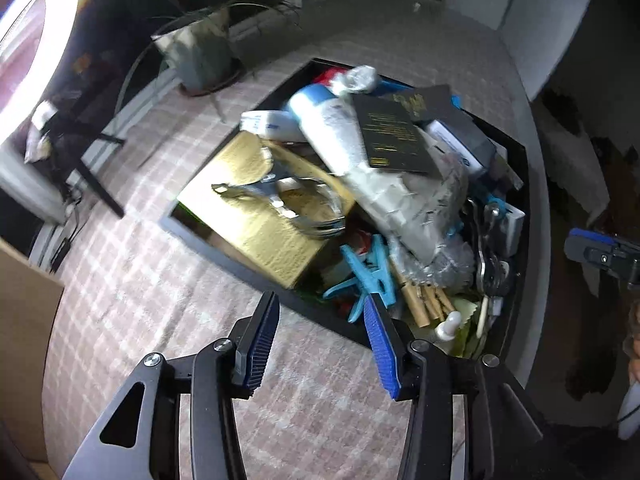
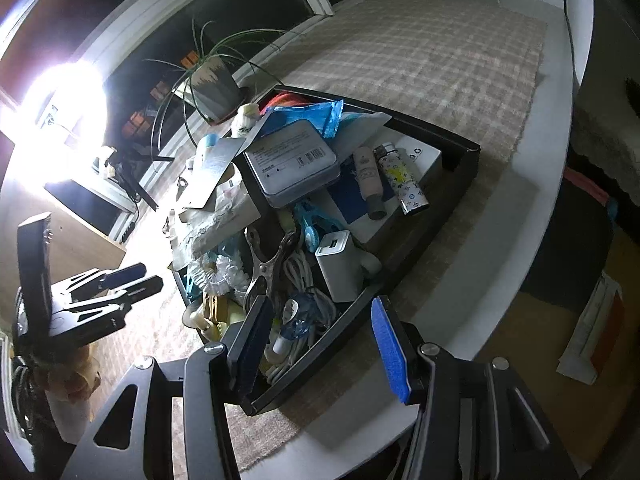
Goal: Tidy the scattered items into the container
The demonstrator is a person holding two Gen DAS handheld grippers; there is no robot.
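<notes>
overall: both wrist views look down on a black container (image 1: 224, 258) heaped with small household items, standing on a checked cloth (image 1: 160, 280) over a round table (image 2: 500, 248).
left gripper (image 1: 320, 340): jaws apart with nothing between them, poised over the cloth at the container's near rim.
right gripper (image 2: 316, 344): jaws wide and empty, straddling the container's near corner.
task's things: gold box (image 1: 256, 216), white tube (image 1: 360, 160), black card (image 1: 396, 136), blue clothes pegs (image 1: 368, 276), grey tin (image 2: 292, 164), white charger (image 2: 340, 264) all lie inside the container; no loose item shows on the cloth.
progress, as judged: tidying looks nearly or wholly done.
risk: the pile stands above the rim; a nudge from either gripper could slide the card or tube off and out onto the cloth.
risk: the right jaw by the corner could catch the wall and shift the whole container.
hard to make out: the left view is blurred; glare from a lamp (image 2: 68, 120) washes out the left side; lower layers of the pile are buried; the table's near edge is cut off by both grippers.
</notes>
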